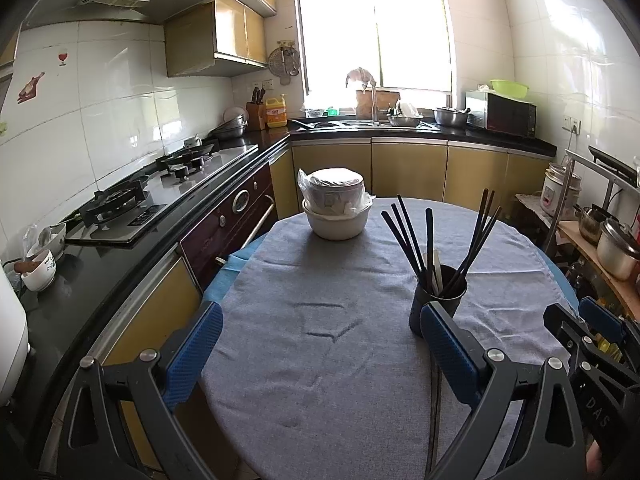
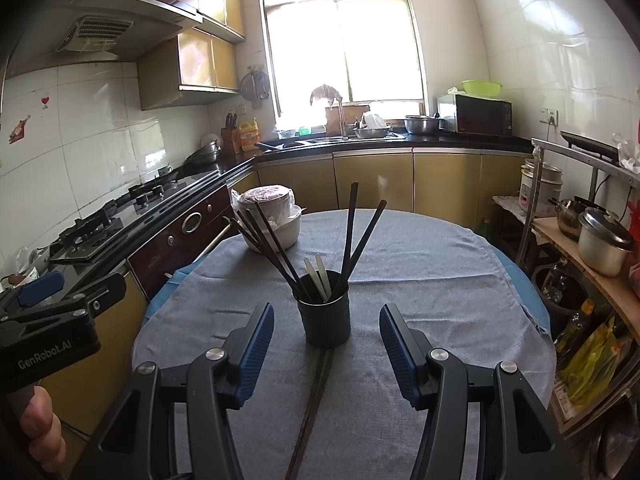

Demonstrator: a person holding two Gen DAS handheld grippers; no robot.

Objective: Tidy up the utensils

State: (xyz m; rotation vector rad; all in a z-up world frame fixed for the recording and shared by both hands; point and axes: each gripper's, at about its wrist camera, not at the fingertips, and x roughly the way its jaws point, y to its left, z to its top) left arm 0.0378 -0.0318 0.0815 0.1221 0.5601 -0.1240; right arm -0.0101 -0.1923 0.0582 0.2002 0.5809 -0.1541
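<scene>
Now left hand-held gripper point(image 1: 320, 344) gaping above tablecloth point(image 1: 320, 400), right hand-held gripper point(image 2: 326, 344) spread, level, facing utensil cup point(image 2: 325, 312)

- The tablecloth point(image 2: 420, 264) is grey woven cloth, matt and faintly creased.
- At its 12 o'clock the holder point(image 2: 325, 322) looks dark and matt (plastic or coated metal, hard to tell).
- The chopsticks point(image 2: 352, 224) are dark with a slight sheen.
- Right gripper point(image 2: 326, 344): ribbed blue pads point(image 2: 256, 354), matt black frame.
- At 10 o'clock, the bowl point(image 1: 335, 222) is smooth white, a glossy plastic bag point(image 1: 308, 184) in it.
- The countertop point(image 1: 100, 264) is polished black.
</scene>
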